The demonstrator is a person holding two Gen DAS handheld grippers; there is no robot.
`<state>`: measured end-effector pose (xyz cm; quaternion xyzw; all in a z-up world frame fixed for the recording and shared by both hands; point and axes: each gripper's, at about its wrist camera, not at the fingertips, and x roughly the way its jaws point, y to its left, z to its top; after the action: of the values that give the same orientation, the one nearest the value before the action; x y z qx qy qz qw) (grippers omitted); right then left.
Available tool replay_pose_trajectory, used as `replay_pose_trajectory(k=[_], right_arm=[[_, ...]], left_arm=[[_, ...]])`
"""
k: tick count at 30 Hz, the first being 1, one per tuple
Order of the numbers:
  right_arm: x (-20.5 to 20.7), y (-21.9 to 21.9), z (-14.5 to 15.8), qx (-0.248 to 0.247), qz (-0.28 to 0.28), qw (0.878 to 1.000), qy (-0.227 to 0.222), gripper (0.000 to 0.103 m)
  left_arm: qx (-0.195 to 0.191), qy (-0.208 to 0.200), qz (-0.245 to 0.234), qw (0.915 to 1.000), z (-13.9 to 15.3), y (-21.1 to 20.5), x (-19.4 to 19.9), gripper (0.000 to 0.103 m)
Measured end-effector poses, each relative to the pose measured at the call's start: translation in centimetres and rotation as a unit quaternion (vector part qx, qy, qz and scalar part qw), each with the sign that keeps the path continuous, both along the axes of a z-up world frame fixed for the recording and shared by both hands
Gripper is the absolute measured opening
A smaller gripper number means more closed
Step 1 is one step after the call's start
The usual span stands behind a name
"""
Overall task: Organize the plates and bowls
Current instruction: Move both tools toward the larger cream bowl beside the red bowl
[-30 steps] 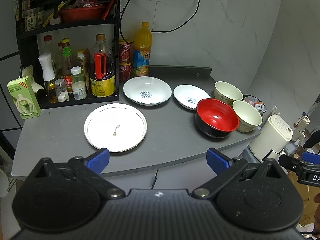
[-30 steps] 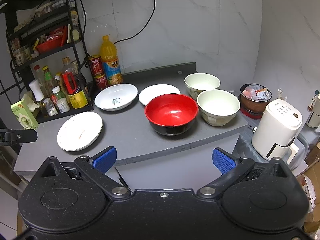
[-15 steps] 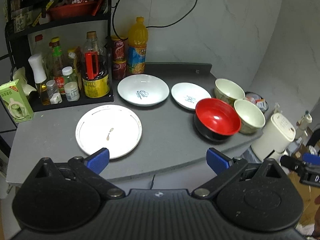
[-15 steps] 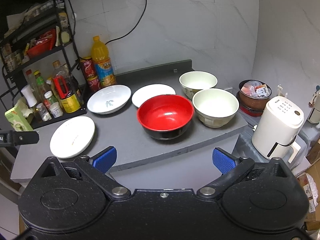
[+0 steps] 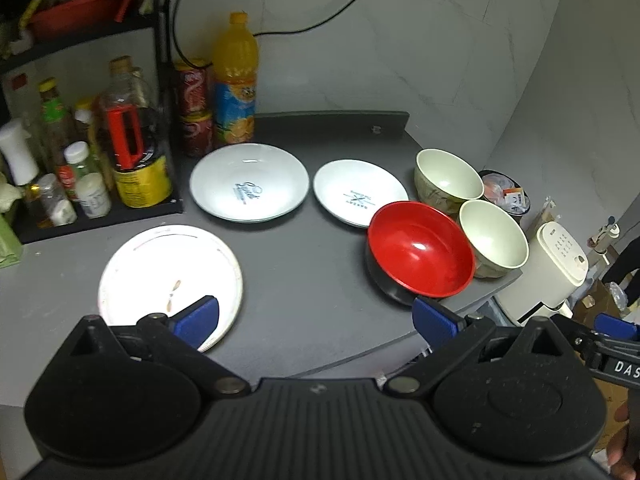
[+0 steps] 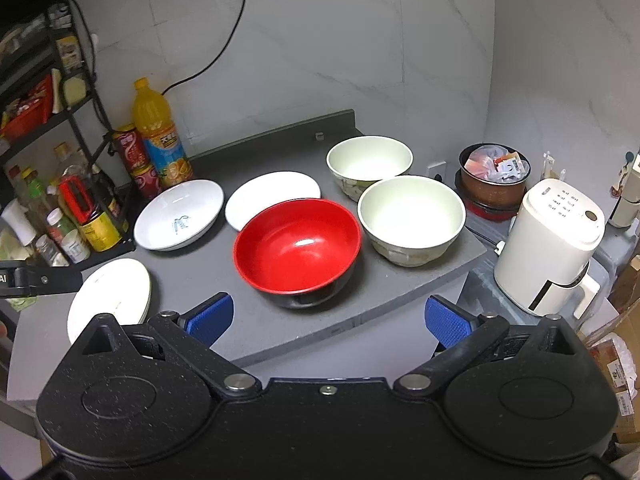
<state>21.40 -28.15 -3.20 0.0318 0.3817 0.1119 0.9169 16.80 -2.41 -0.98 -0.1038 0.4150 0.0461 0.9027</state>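
From the left wrist camera, the left gripper point(image 5: 316, 318) has its blue-padded jaws spread wide with nothing between them, held over the near edge of the dark grey table point(image 5: 312, 272). Its left pad overlaps the rim of a flat white plate point(image 5: 160, 268) at the near left. Behind that sit a deep white plate with blue lettering point(image 5: 249, 182) and, just beside it, a smaller white plate with a dark logo point(image 5: 358, 192). A red-lined black bowl point(image 5: 420, 254) stands at the near right, touching a cream bowl point(image 5: 494, 238); a second cream bowl point(image 5: 446, 180) is behind them.

From the right wrist camera, the right gripper point(image 6: 328, 318) also has its jaws wide apart and empty, in front of the table's near edge point(image 6: 332, 328). The red-lined black bowl point(image 6: 298, 246) sits straight ahead, the cream bowl point(image 6: 412, 216) close on its right. A white kettle-like appliance point(image 6: 552, 248) stands off the table to the right.
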Motion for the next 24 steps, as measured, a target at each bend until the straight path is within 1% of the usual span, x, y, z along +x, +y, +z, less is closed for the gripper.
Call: replay_pose_trajectory(k=[8,10,16,20,24], right_arm=[[3.5,0.0,-1.1,0.025,-0.032,0.999,0.022,0.103],[4.2,0.1,-1.4,0.025,-0.042,0.999,0.023,0.103],[5.9,0.3,-1.9,0.031,-0.069,0.997,0.023,0.103],[7.1,0.2,-2.0,0.042,-0.077,0.996,0.03,0.103],[8.3,-0.2,-2.6,0.042,-0.083,0.995,0.036,0.103]], left_arm=[[-0.012,0.013,-0.024,0.9996,-0.7,-0.7,5.2,0.1],[-0.009,0.021,-0.032,0.9992,-1.0,-1.2,6.6,0.1],[-0.003,0.027,-0.067,0.9974,-1.6,-2.4,9.5,0.1],[0.002,0.038,-0.083,0.9959,-2.1,-3.1,11.2,0.099],[0.002,0.045,-0.09,0.9949,-2.6,-3.7,12.8,0.099]])
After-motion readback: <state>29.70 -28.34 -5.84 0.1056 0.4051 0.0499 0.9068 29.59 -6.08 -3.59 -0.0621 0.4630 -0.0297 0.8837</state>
